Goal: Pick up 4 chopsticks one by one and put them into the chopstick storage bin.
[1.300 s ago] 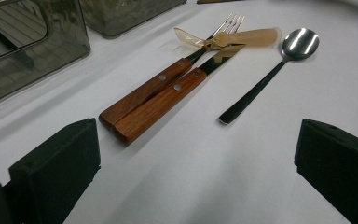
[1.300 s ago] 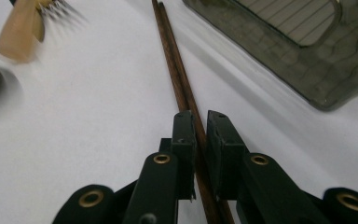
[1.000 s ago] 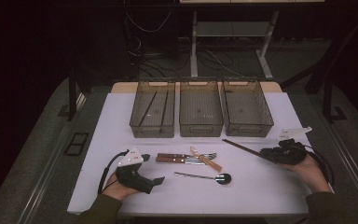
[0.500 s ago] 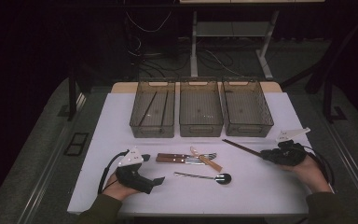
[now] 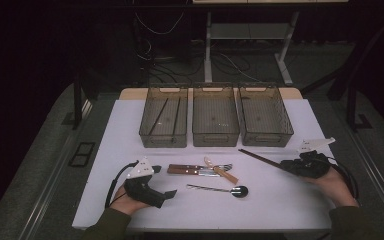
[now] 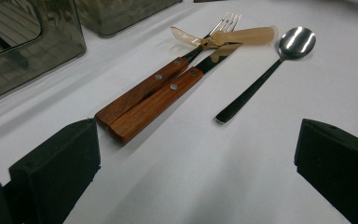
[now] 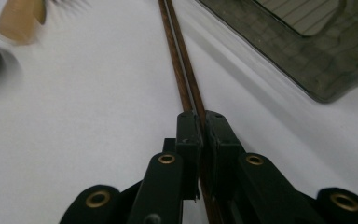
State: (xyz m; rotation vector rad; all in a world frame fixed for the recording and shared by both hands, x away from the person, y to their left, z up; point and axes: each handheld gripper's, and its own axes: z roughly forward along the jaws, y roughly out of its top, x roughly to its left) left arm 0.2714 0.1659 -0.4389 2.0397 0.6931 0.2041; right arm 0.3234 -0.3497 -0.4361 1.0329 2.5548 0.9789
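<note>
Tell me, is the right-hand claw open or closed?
Closed. The right gripper has its two black jaws pinched on the pair of brown chopsticks, which lie on the white table.

desk [image 5: 290, 205] front strip is open between both hands. mid-desk blocked by the cutlery cluster [image 5: 202, 170] and spoon [image 5: 219, 189]. 3 bins [image 5: 215, 136] wall off the back. chopsticks [image 5: 260, 158] lie diagonally near the right bin's front.

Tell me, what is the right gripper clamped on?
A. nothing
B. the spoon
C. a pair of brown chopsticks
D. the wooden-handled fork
C: in the right gripper view, the right gripper has its jaws shut on the pair of brown chopsticks, which run out ahead across the white table.
</note>
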